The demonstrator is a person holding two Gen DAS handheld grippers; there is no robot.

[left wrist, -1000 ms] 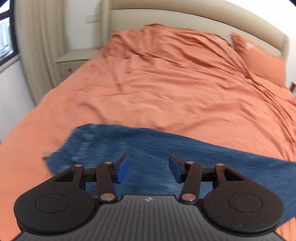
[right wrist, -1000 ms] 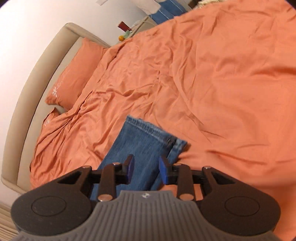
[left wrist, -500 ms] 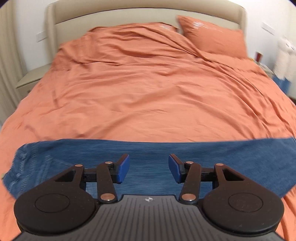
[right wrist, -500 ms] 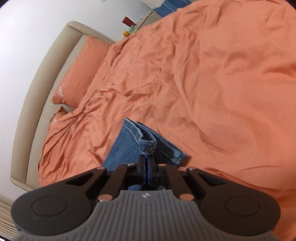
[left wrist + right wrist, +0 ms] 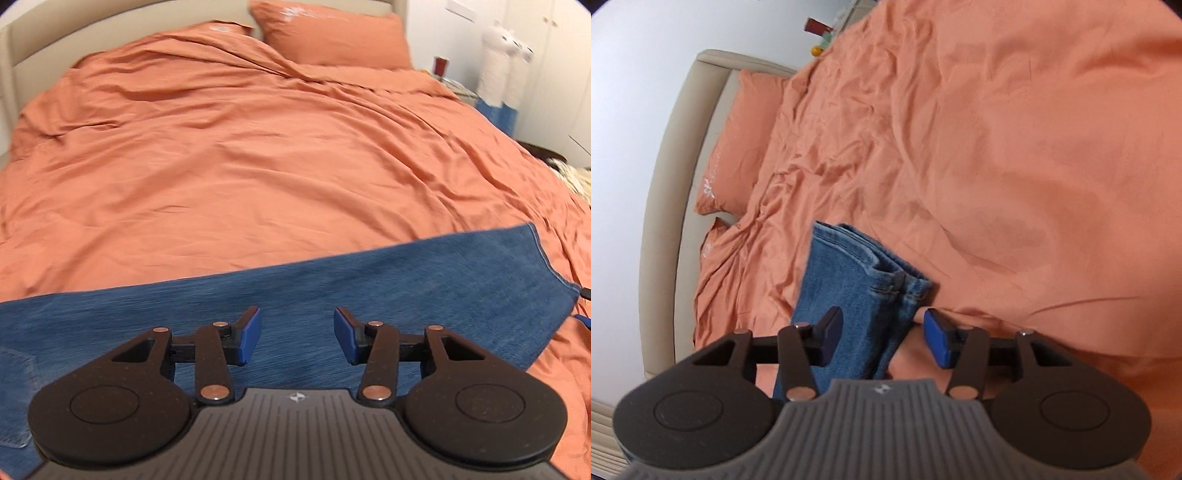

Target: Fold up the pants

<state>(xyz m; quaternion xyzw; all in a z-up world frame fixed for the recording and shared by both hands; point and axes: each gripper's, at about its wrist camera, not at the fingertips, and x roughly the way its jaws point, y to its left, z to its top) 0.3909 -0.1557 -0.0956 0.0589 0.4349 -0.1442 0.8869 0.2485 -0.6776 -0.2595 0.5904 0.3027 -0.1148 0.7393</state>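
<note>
The jeans (image 5: pixel 332 295) lie flat across the near side of the orange bed (image 5: pixel 258 166). The left gripper (image 5: pixel 297 339) hovers over them, jaws apart. The right gripper (image 5: pixel 882 339) has just been opening, its jaws straddling the leg hems (image 5: pixel 886 273) without pressing them.

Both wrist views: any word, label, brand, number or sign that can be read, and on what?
No readable text in either view.
Left hand-held gripper: a small white emblem on its body, a mark, not letters.
Right hand-held gripper: the same emblem, blurred.
Pillow: a whitish print, too blurred to read.
Jeans: no label in view.
</note>
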